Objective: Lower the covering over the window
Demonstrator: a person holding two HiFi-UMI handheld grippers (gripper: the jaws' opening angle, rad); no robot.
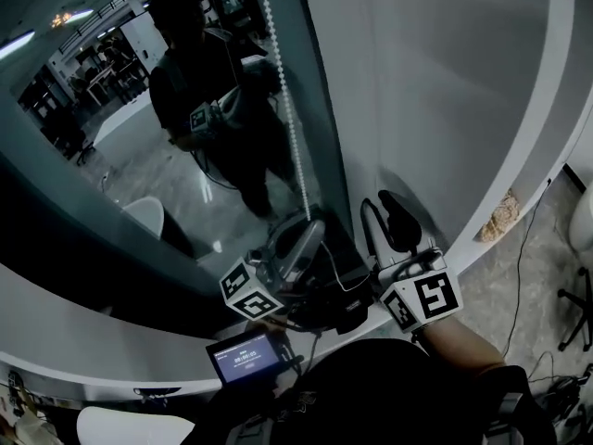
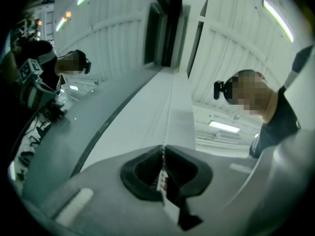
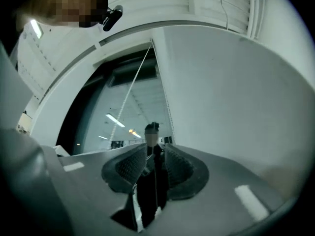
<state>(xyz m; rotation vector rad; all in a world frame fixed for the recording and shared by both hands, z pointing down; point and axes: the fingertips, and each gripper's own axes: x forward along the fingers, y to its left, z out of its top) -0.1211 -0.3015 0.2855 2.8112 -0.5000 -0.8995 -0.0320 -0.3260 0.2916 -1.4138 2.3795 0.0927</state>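
Observation:
A white bead chain (image 1: 283,91) hangs in front of the dark window glass (image 1: 139,184), beside the white wall panel (image 1: 445,91). My left gripper (image 1: 310,230) is shut on the chain's lower part; in the left gripper view the beads (image 2: 166,127) run up from the closed jaws (image 2: 163,149) along the pale frame. My right gripper (image 1: 384,213) is just to the right, near the wall. Its jaws (image 3: 153,154) stand apart, and the pads press on nothing. In the right gripper view the chain (image 3: 133,87) slants up to the window's top. I cannot make out the covering itself.
The white sill (image 1: 93,341) curves below the window. A small lit screen (image 1: 246,355) is mounted at my chest. Cables (image 1: 547,276) and a chair base (image 1: 579,313) lie on the floor to the right. The glass reflects a person.

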